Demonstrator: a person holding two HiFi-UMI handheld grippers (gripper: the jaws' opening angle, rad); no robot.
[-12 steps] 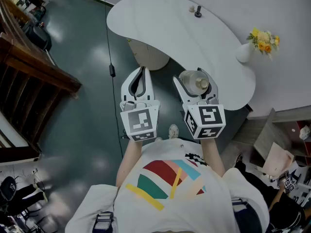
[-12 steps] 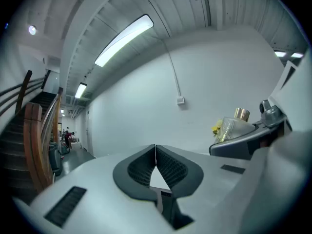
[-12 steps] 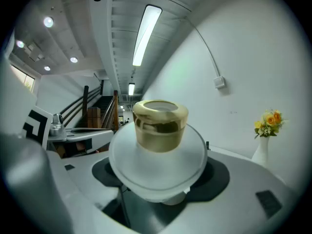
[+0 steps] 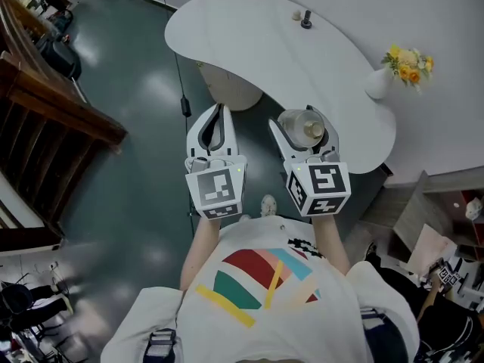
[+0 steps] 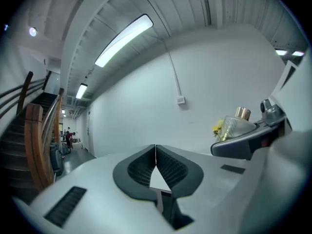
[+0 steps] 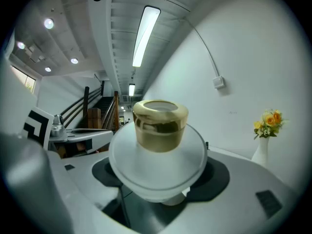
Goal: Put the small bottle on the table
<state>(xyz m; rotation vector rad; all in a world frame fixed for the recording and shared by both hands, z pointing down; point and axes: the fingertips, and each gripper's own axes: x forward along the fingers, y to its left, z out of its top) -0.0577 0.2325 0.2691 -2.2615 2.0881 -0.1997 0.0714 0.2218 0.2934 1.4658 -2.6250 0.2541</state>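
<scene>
The small bottle (image 4: 308,128), clear and round with a gold cap, sits between the jaws of my right gripper (image 4: 301,124), which is shut on its wide body. In the right gripper view the bottle (image 6: 157,147) fills the middle, cap up, with the dark pads on both sides of it. Over the floor to the left, my left gripper (image 4: 219,118) has its jaws closed together and holds nothing; its pads (image 5: 168,167) meet in the left gripper view. The bottle (image 5: 235,126) also shows at that view's right. The white curved table (image 4: 249,40) lies ahead, its near edge under the right gripper.
A white vase of yellow flowers (image 4: 382,80) stands at the table's right end. A small dark object (image 4: 305,20) sits near its far edge. The table's round base (image 4: 231,89) and a black cable (image 4: 181,104) are on the floor. Wooden stairs (image 4: 53,104) rise at left.
</scene>
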